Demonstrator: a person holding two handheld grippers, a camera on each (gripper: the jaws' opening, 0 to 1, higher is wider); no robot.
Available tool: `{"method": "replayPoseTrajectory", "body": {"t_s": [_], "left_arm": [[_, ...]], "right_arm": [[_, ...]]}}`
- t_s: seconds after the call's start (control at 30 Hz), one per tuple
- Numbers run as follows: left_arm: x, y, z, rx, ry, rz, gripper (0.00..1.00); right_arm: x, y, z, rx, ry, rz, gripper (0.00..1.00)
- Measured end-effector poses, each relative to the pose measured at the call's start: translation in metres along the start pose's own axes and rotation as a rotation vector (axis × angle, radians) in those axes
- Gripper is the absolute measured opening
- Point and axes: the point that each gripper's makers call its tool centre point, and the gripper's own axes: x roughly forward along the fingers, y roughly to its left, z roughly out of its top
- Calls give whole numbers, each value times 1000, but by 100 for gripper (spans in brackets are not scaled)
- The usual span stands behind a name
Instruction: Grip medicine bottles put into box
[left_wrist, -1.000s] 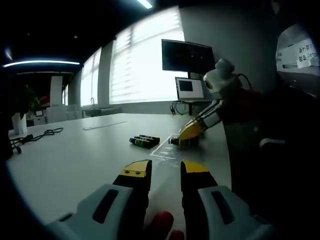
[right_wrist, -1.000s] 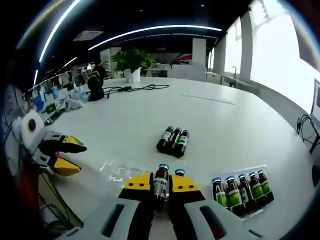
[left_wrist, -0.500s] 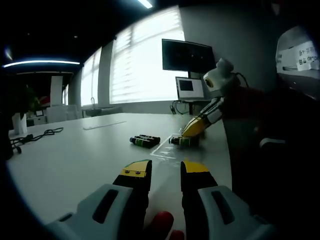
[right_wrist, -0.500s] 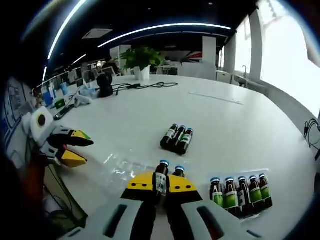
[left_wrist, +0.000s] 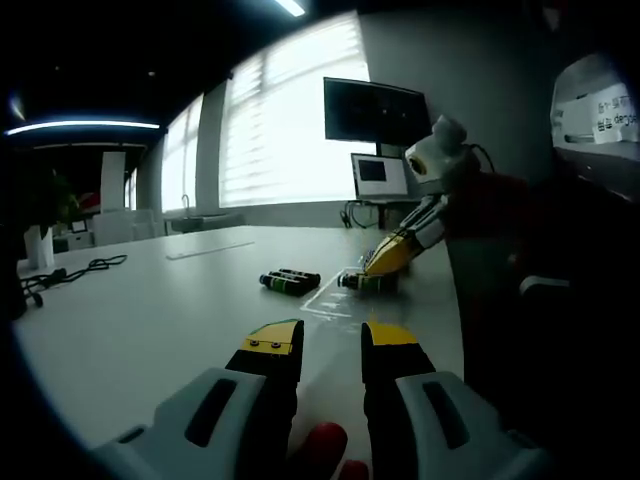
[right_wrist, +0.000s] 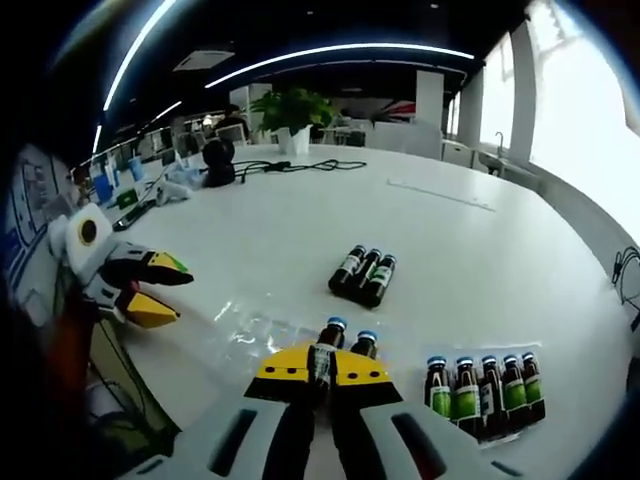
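Right gripper (right_wrist: 320, 367) fingers closed on one medicine bottle (right_wrist: 323, 352) above the clear tray (right_wrist: 250, 330), left gripper (left_wrist: 333, 342) fingers apart with nothing between, three bottles (right_wrist: 364, 276) lying on the white table (right_wrist: 300, 220), five bottles upright (right_wrist: 484, 384) at the right

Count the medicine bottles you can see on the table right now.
10: five upright in a row, three lying together, one in the right gripper, one just behind it. More may be hidden.

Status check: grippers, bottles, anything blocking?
Right gripper shut on a bottle over the clear tray. Left gripper open, empty. Three loose bottles on table. Nothing blocking.
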Motion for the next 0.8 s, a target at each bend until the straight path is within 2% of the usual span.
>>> {"method": "replayPoseTrajectory", "body": {"t_s": [0.3,0.8], "left_arm": [[0,0,0,0,1,1,17],[0,0,0,1,2,2,17]], "right_arm": [[1,0,-3,2,14,5,1],[2,1,-2,-44,12,-5,1]]}}
